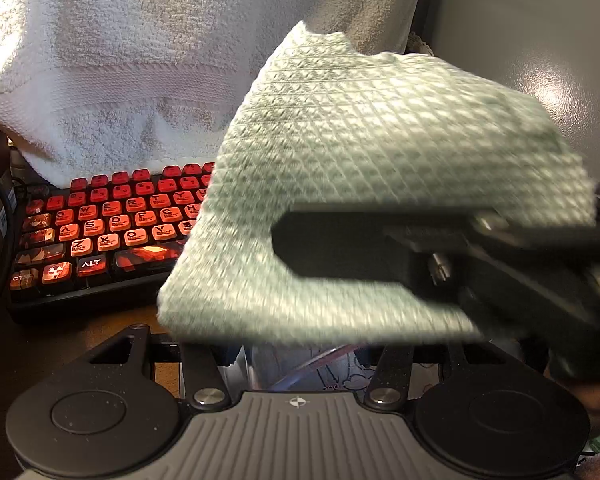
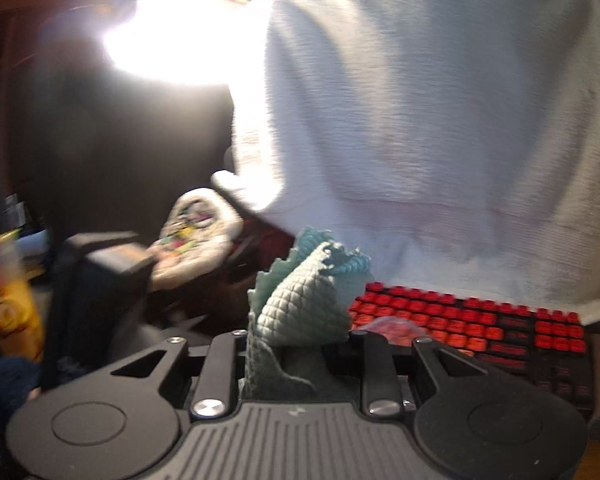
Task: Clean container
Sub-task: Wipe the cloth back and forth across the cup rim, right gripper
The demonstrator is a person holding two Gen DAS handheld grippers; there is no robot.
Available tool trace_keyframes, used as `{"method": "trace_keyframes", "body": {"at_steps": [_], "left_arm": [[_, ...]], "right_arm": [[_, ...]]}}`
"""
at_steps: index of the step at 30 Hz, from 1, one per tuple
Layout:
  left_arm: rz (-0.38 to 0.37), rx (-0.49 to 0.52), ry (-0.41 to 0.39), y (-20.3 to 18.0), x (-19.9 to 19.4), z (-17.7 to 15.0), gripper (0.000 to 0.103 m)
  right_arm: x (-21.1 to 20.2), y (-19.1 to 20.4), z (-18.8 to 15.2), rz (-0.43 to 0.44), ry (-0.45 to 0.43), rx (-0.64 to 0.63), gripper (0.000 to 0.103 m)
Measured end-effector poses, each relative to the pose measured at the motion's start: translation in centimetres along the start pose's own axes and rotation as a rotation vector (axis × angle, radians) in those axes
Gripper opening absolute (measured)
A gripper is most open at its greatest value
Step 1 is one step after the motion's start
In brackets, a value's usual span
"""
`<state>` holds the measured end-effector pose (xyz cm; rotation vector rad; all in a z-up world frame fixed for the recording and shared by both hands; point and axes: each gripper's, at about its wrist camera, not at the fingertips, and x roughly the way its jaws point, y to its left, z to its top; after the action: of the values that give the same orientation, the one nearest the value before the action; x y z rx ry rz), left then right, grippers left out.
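Left wrist view: red-keyed keyboard (image 1: 112,232) half hidden by green waffle cloth (image 1: 380,184), clear container (image 1: 300,368) barely visible between left tongs (image 1: 300,360), grip state unclear; right tongs (image 2: 300,344) clamped on that cloth, blurred.

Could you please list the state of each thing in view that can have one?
Green cloth: bunched, clamped in the right tool.
Right tool: shut on the cloth.
Left tool: around a clear container; whether it grips is unclear.
Keyboard: backlit red, far edge under the white towel.
White towel: draped, hanging.
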<state>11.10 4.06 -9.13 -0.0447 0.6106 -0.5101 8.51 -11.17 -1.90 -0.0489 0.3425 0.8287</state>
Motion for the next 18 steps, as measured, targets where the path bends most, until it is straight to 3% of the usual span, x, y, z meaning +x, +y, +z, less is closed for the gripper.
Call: {"method": "trace_keyframes", "body": {"at_steps": [4,10,18], "left_arm": [[-0.001,0.0,-0.001,-0.3,-0.9,-0.4,0.05],[-0.001,0.0,-0.001,1.5,-1.4,-0.7,0.05],[-0.003,-0.002,-0.001,4.0,-1.9,-0.9,0.05]], "right_arm": [[0.0,0.3,0.0,0.008,0.002,-0.015,0.021],[0.7,-1.1,0.4,-0.089,-0.005,-0.004,0.019],[0.8,-2.4,0.6,-0.133,0.0,0.044,0.023]]}}
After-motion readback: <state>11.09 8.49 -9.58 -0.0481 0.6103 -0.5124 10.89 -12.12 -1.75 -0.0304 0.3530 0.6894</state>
